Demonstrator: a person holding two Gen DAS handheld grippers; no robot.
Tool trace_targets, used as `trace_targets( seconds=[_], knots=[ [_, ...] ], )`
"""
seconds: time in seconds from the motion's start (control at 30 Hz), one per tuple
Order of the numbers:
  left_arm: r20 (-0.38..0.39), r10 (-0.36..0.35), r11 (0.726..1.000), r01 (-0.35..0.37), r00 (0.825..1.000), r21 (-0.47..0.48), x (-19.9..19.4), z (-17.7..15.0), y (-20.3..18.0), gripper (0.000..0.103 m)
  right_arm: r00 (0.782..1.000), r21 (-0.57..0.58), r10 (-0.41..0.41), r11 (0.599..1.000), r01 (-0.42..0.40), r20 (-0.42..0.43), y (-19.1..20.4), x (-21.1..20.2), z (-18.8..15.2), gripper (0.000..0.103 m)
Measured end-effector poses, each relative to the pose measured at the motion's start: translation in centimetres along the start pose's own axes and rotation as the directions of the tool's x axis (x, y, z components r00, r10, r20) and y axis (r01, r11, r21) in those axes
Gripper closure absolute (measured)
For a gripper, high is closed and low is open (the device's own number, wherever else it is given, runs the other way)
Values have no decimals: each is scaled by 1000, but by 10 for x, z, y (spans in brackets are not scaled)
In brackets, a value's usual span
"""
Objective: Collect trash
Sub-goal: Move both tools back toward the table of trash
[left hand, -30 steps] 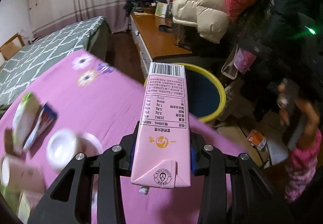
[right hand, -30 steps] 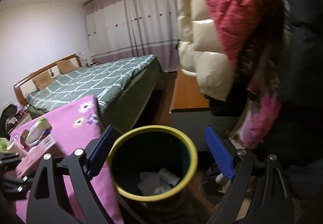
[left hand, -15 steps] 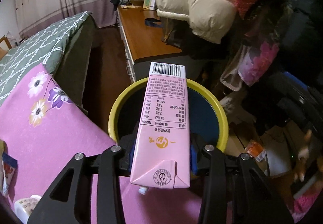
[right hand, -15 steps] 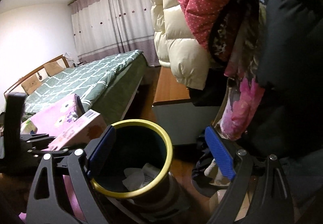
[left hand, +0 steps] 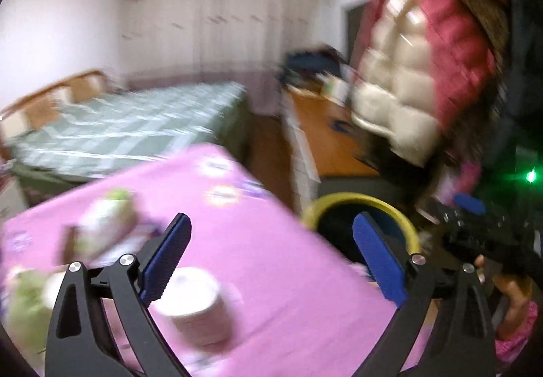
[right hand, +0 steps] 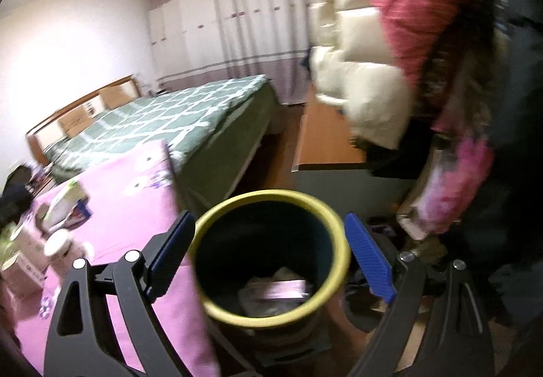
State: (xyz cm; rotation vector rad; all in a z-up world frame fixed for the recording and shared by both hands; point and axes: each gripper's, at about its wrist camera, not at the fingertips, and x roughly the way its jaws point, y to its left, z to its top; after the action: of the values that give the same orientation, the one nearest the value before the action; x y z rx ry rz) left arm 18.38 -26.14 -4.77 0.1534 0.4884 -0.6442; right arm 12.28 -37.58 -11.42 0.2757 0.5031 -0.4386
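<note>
Left wrist view: the left hand-held gripper (left hand: 271, 241), whose jaws have just been opening, is spread wide with nothing between them above the pink-clothed table (left hand: 271, 292).

Right wrist view: the right hand-held gripper (right hand: 269, 241) stands released over the yellow-rimmed dark round bin (right hand: 217, 224), where the pink rectangular drink carton (right hand: 285, 289) lies inside.

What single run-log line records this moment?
left gripper: just opened, empty | right gripper: open, empty | pink carton: in yellow-rimmed bin | next: table trash
</note>
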Motion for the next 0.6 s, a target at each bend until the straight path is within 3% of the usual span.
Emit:
trace_targets(
  seconds=[0.1,0.2,0.27,0.33,0.37,0.47,0.53,0.6],
  knots=[
    [68,185,981,-180,980,-73,-48,-8,53,5,998,-50,64,997,-65,-24,35,6,-5,18],
    [96,377,918,-359,921,-166,-90,-25,109,5,990,-101,129,986,-134,-59,72,13,-9,18],
    [91,491,854,-457,867,-250,-113,-40,150,5,983,-135,169,975,-178,-74,98,15,-12,18],
    [77,560,800,-513,825,-312,-126,-53,182,5,977,-165,197,964,-208,-80,120,14,-14,18],
    [61,606,757,-552,793,-349,-131,-63,202,5,973,-177,217,957,-229,-83,132,12,-15,18],
    [6,686,669,-628,727,-399,-134,-86,245,5,962,-212,257,939,-271,-90,160,6,-17,18],
    [-39,742,596,-685,670,-418,-131,-105,268,5,956,-243,277,925,-294,-101,179,5,-22,18],
    [-79,767,549,-715,636,-432,-128,-123,284,5,941,-259,313,906,-336,-127,200,6,-25,18]
  ],
)
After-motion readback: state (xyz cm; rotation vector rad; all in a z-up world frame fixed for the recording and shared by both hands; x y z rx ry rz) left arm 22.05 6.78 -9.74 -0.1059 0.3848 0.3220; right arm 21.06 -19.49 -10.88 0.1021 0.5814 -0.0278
